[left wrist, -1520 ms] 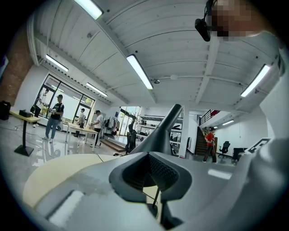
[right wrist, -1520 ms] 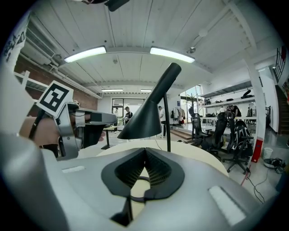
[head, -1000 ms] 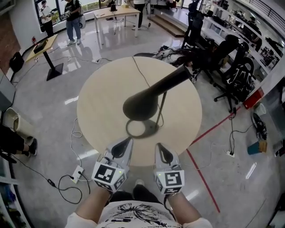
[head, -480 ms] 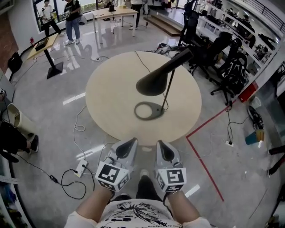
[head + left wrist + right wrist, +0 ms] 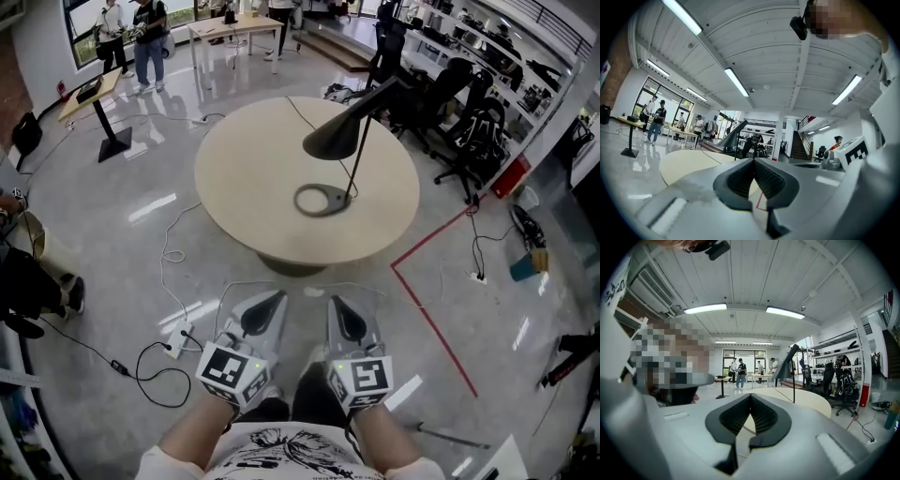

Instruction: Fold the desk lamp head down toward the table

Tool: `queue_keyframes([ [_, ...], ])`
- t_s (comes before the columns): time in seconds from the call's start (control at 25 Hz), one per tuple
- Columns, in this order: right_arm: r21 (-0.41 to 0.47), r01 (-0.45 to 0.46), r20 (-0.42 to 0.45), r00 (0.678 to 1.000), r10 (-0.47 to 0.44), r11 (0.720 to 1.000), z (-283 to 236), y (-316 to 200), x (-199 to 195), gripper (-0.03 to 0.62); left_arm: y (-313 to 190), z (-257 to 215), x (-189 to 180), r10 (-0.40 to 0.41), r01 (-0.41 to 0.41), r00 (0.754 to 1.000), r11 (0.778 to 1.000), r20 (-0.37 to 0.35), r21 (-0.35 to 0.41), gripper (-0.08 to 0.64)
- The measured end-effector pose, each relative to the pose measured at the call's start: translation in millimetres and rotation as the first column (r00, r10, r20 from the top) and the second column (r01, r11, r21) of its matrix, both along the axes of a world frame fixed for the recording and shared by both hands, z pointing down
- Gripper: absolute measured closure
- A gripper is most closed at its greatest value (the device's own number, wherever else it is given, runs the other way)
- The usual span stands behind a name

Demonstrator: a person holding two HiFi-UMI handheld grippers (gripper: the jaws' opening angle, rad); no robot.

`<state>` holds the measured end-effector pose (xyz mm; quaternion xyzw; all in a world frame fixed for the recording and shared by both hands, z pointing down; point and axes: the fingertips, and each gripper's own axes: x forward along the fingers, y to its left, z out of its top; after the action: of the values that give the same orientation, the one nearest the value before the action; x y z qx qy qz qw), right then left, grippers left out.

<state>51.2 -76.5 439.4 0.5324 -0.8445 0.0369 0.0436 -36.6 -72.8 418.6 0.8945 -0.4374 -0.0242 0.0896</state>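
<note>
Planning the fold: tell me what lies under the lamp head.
Bare table and, slightly nearer, the lamp's ring base. The lamp head hides a small patch of it.

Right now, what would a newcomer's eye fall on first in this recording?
The black desk lamp stands out first, shade raised, on the round beige table at the head view's upper middle. Next, the left tool and right tool, both shut and empty, sit low in the view, short of the table. A red tape line angles across the floor at right.
</note>
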Motion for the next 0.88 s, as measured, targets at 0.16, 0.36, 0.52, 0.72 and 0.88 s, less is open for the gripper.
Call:
queue_keyframes([
  [0.16,-0.003,-0.002,0.023,1.000,0.002,1.000,2.7,26.5,-0.1,0.583,24.6,4.6,-3.6,0.002,-0.002,1.000,1.000,-0.011,-0.016,0.565],
  [0.36,-0.003,0.001,-0.004,1.000,-0.001,1.000,-0.1,49.3,10.9,0.583,46.6,-1.2,7.9,0.004,-0.004,1.000,1.000,-0.015,0.003,0.565],
  [0.52,-0.041,0.020,-0.027,0.999,-0.021,0.999,3.4,70.8,24.4,0.583,69.9,-4.7,24.6,-0.001,0.001,1.000,1.000,-0.023,0.006,0.565],
  [0.72,-0.060,0.043,-0.033,0.998,-0.045,0.997,-1.6,105.0,41.5,0.583,102.9,-8.7,42.6,-0.022,0.021,0.999,1.000,-0.037,-0.011,0.565],
  [0.88,-0.036,0.052,-0.053,0.997,-0.054,0.998,3.2,131.5,51.6,0.583,130.5,-5.0,55.4,-0.031,0.031,0.999,0.999,0.008,0.026,0.565],
])
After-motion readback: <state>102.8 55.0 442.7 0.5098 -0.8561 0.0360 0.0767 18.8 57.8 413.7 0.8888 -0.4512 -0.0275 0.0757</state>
